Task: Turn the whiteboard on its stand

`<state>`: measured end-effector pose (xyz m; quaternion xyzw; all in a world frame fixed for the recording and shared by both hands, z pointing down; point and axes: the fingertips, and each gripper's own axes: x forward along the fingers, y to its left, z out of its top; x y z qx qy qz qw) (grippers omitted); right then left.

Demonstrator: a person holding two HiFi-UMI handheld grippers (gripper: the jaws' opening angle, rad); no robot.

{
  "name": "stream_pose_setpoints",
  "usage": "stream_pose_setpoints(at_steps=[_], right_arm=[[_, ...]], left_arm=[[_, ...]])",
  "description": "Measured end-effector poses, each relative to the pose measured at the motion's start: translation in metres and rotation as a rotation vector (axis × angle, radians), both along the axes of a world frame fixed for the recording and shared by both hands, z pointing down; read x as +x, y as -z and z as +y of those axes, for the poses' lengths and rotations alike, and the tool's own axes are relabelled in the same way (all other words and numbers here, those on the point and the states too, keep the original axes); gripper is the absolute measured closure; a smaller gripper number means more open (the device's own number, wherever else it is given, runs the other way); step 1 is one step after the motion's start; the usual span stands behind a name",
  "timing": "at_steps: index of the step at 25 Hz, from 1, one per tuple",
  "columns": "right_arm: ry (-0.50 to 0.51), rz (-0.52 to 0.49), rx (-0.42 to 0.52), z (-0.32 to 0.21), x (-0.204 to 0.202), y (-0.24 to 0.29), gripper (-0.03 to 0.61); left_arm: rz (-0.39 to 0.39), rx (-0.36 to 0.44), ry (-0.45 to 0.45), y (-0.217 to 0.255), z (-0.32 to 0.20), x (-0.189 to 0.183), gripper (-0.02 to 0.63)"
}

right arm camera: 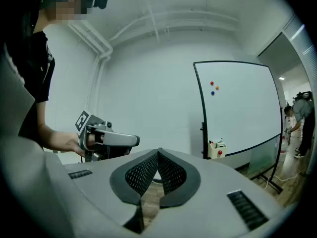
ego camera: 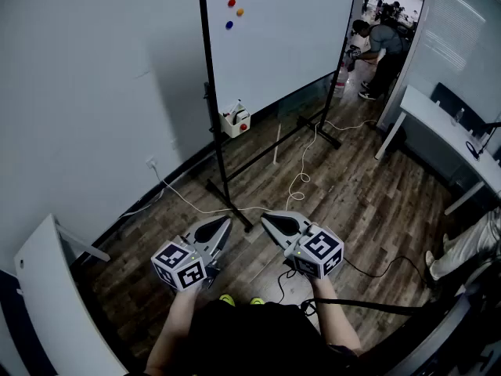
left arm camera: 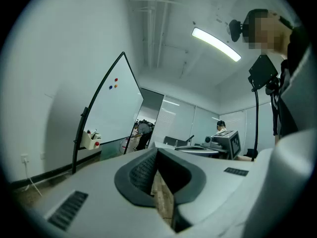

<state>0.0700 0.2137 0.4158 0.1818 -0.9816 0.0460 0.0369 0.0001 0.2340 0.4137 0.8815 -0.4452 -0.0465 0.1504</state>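
Head view showed the whiteboard point(ego camera: 282, 30) upright on its stand point(ego camera: 235, 208), straight ahead of both grippers and well apart from them. Its long edge ran from the near post point(ego camera: 213, 108) away to the right, toward the far post point(ego camera: 344, 53). The left gripper point(ego camera: 225, 222) and right gripper point(ego camera: 266, 219) hung side by side short of the whiteboard, each with jaws closed tip to tip and nothing between them. The near post stood slightly left of them, so the left gripper looked a little nearer. Reaching the frame would likely call for stepping forward and opening the jaws.
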Motion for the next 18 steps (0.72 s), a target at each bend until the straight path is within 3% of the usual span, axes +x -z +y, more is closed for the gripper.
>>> stream_pose_setpoints(at_steps=[18], right_arm=[[0.024, -0.015, -0.027, -0.005, -0.002, -0.006, 0.581]], left_arm=[[-0.002, -0.021, 0.05, -0.009, -0.005, -0.01, 0.617]])
